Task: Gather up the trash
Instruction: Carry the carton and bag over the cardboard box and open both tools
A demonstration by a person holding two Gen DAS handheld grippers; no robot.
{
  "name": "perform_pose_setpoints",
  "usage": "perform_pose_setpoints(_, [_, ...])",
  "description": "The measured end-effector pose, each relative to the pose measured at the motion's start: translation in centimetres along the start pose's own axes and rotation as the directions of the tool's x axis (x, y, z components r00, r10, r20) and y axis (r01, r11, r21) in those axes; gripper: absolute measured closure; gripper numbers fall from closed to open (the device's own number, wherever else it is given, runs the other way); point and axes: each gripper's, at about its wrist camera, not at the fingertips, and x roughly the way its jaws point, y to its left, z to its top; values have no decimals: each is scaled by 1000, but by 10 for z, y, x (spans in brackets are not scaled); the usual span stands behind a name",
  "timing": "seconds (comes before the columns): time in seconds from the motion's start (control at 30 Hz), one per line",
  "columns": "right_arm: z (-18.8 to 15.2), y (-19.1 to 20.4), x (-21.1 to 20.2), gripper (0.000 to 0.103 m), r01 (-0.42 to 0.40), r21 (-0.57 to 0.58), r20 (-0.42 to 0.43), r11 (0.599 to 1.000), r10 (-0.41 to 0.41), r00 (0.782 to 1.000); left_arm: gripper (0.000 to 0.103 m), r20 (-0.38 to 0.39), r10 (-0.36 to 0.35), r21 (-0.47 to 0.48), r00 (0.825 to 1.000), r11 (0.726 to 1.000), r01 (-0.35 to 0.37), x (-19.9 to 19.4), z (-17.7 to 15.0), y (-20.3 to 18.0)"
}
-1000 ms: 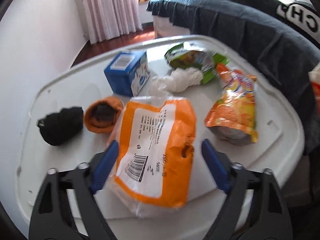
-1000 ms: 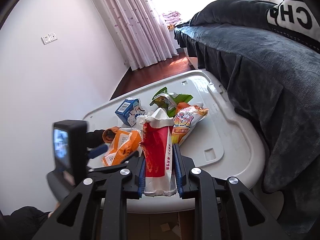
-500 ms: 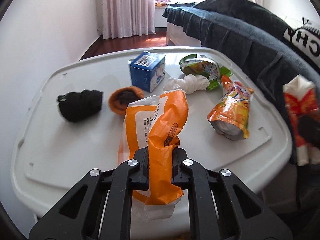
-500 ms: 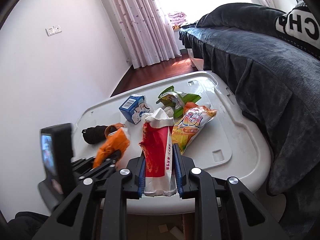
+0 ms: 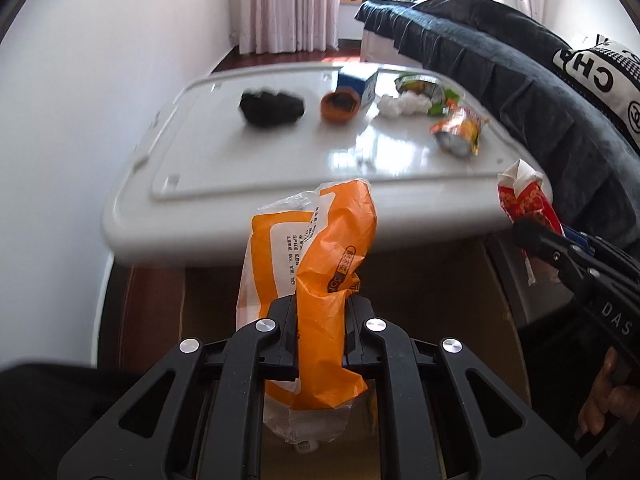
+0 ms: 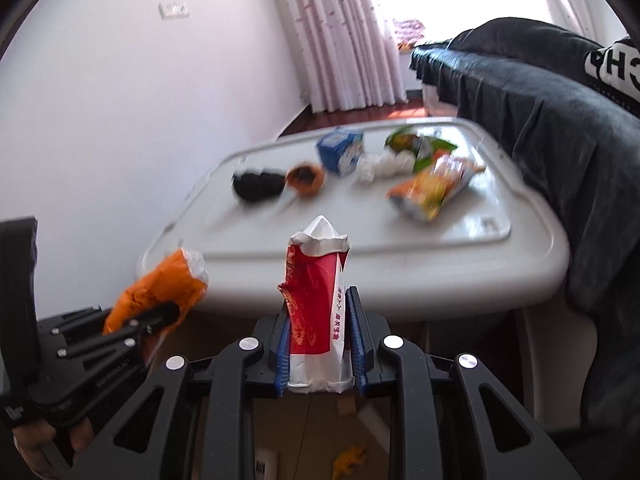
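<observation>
Both wrist cameras are looking forward and steeply down along their own fingers, from just off the near edge of the white table (image 5: 280, 216), which is filling the 12 o'clock part of each view. The left view is catching the right gripper (image 5: 536, 236) at 3 o'clock; the right view is catching the left gripper (image 6: 160, 316) at 8 o'clock.

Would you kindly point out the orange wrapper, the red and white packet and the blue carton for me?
orange wrapper (image 5: 332, 264): left wrist view, on its crumpled orange middle above the jaws.
red and white packet (image 6: 316, 312): right wrist view, on its red printed face.
blue carton (image 6: 340, 150): right wrist view, on its front face.
</observation>
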Motion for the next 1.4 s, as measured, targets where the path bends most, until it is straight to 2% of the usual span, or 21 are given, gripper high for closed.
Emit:
perform_pose_setpoints(0.1, [-30, 14, 3, 79, -12, -7, -55, 1000, 11, 998, 92, -61, 5, -32, 998, 999, -7, 12, -38, 10])
perform_pose_setpoints(0.2, [-45, 23, 12, 79, -4, -40, -94, 999, 0, 996, 92, -124, 7, -26, 992, 1000, -10, 29, -57, 14])
perform_pose_setpoints(0.3, [-47, 26, 20, 78, 18, -68, -104, 998, -25, 994, 92, -126, -5, -48, 992, 999, -2, 33, -56, 19])
perform_pose_setpoints(0.47, [-50, 20, 34, 78, 40, -38, -147, 998, -46, 988, 92, -146, -8, -49, 989, 999, 1, 40, -58, 19])
perform_pose_setpoints(0.93, [-52, 21, 39, 77, 33, -35, -171, 999, -39, 984, 92, -167, -5, -60, 986, 998, -5, 50, -53, 23])
perform_pose_setpoints(1.0, [-52, 22, 41, 69, 28, -41, -185, 999, -35, 982, 88, -167, 3, -59, 986, 998, -14, 50, -53, 23])
perform_pose_setpoints(1.03, [-52, 22, 41, 66, 39, -45, -184, 998, -47, 982, 74, -173, 23, -56, 985, 998, -33, 52, -54, 22])
perform_pose_setpoints(1.07, [-51, 21, 40, 58, 49, -42, -178, 998, -56, 982, 50, -182, 43, -56, 982, 997, -54, 54, -54, 22])
perform_pose_setpoints(1.1, [-51, 20, 40, 55, 49, -34, -172, 998, -54, 984, 36, -184, 58, -60, 981, 996, -70, 54, -54, 23])
perform_pose_setpoints(1.13, [-50, 18, 38, 55, 49, -22, -163, 999, -52, 985, 31, -178, 67, -69, 982, 994, -80, 53, -54, 26])
perform_pose_setpoints(1.4, [-47, 6, 35, 55, 66, 45, -152, 997, -58, 987, 31, -194, 49, -109, 980, 991, -71, 56, -53, 33])
